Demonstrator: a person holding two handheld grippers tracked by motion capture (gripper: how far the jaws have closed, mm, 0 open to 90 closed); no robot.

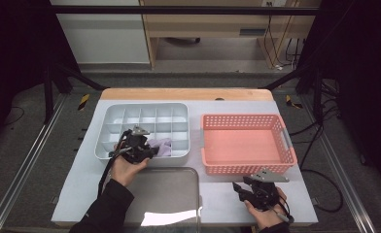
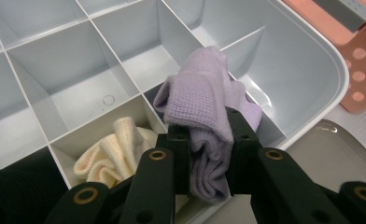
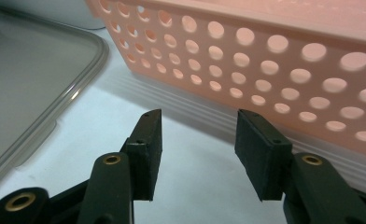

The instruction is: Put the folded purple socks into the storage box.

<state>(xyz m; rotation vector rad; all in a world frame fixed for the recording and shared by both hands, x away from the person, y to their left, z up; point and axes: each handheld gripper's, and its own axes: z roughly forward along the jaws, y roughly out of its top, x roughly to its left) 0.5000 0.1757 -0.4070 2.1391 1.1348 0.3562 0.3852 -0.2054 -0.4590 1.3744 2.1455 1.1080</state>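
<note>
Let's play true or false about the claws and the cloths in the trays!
1. The left gripper pinches a purple cloth. True.
2. The right gripper holds a cloth too. False: it is open, holding nothing.
3. A cream cloth lies in a compartment of the grey divided tray. True.
4. The pink basket is full of cloths. False: nothing lies in it.
</note>
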